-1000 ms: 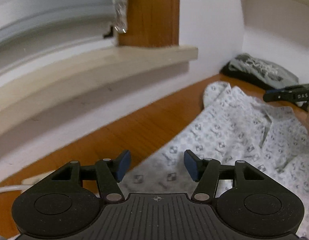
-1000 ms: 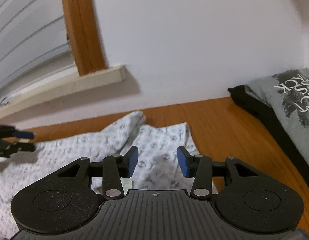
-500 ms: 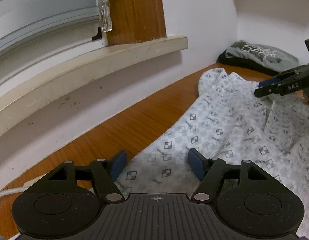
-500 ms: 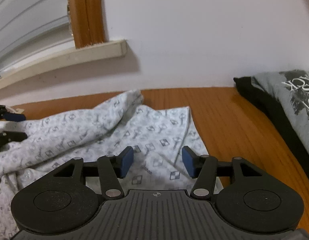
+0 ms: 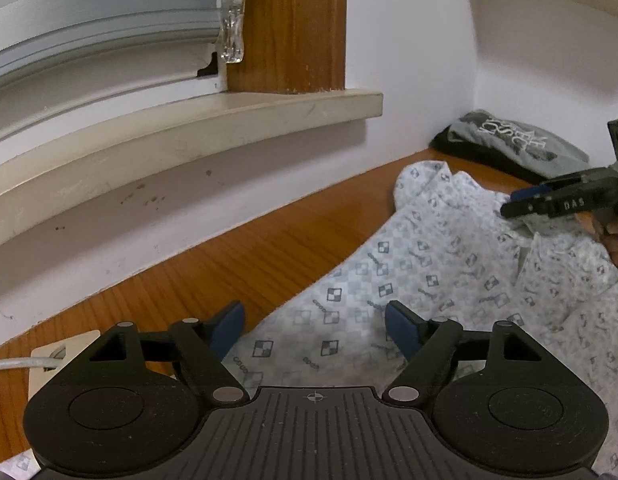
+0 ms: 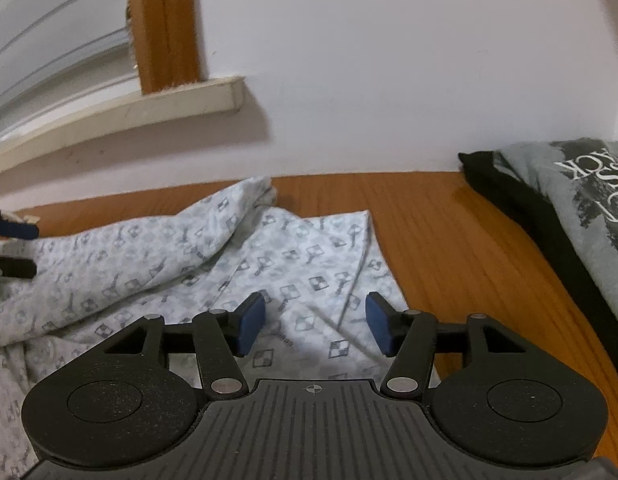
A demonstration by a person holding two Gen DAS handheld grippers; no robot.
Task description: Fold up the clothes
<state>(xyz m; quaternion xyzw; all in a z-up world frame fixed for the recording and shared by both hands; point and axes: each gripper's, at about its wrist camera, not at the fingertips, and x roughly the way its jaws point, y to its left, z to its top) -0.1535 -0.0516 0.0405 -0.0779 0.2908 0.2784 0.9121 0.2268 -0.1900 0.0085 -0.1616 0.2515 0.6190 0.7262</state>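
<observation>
White wall and a pale sill (image 5: 197, 128) back the wooden surface (image 6: 441, 240), where the patterned shirt (image 6: 213, 264) lies rumpled and spread, one sleeve heaped along its far side, its hem edge running toward the wall. A grey folded tee (image 6: 581, 208) sits on a black garment well apart at the surface's end, probably a stack kept clear of the working area.

Both claws tilt downward over the shirt, one at each side of it, likely so each can take its own edge. The left claw (image 5: 315, 326) hangs over the cloth's near border, its jaws opening wide, with fabric below them but nothing pinched. The right claw (image 6: 315, 326) sits about half open over the hem side, also holding nothing. In the left view, fingers (image 5: 613, 236) show under the right claw.
</observation>
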